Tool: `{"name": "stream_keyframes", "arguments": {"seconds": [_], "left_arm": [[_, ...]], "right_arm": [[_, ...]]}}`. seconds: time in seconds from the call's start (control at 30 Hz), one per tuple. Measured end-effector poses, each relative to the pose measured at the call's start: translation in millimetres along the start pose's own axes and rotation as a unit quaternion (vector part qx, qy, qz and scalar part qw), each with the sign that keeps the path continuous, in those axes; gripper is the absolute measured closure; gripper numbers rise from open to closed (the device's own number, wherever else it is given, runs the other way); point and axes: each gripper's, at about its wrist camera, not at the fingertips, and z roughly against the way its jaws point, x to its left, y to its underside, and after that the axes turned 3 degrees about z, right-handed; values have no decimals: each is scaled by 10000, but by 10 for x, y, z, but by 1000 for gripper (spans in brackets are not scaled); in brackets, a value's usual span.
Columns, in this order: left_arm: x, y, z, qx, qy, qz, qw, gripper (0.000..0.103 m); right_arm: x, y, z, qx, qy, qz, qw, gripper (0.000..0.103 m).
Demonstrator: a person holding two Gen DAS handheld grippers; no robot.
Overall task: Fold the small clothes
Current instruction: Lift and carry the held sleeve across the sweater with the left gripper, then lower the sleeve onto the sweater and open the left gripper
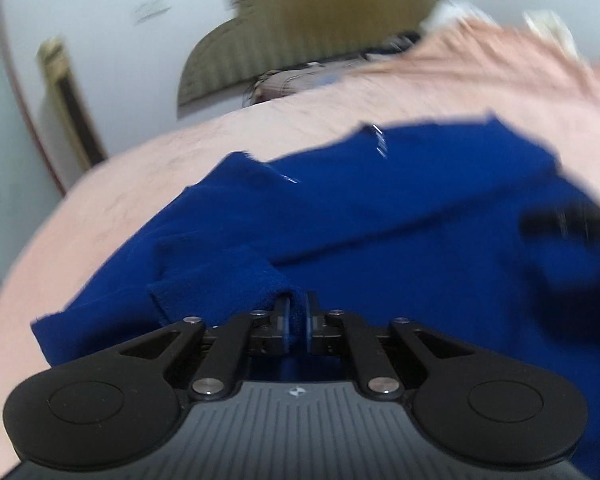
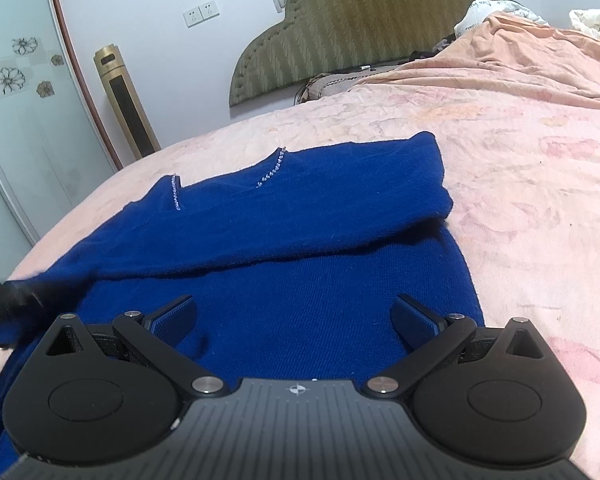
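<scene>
A deep blue knitted sweater (image 2: 300, 208) with small rhinestone trims lies spread on the pink bed sheet (image 2: 520, 160), its upper part folded across the body. In the left wrist view, my left gripper (image 1: 298, 308) is shut on a bunched fold of the blue sweater (image 1: 380, 208), and cloth pokes up between the pads. The picture there is motion-blurred. My right gripper (image 2: 294, 308) hovers open over the sweater's lower part, fingers wide apart with nothing between them. A dark blurred shape at the left edge of the right wrist view sits on the sweater's sleeve end.
An olive padded headboard (image 2: 360, 20) stands at the far end of the bed, with white crumpled cloth (image 2: 592, 20) near it. A gold tower appliance (image 2: 124, 100) and a pale wardrobe door (image 2: 20, 120) stand left of the bed.
</scene>
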Motion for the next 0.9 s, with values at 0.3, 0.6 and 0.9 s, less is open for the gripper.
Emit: {"name": "stream_keyframes", "arguments": {"seconds": [0.3,0.6,0.9], "left_arm": [[54,116,6,-107,-92,402,9991,94],[128,75,-66,-8,87,829,9965,87],[127,90,-64,-32,125,974,9952,84]], "right_arm": [[323,-26,-169,464,745,1153,9894,1],[296,-31,-206,519,764,1329,9868,0],[288,-27,-215,531,751,1330,9868,0]]}}
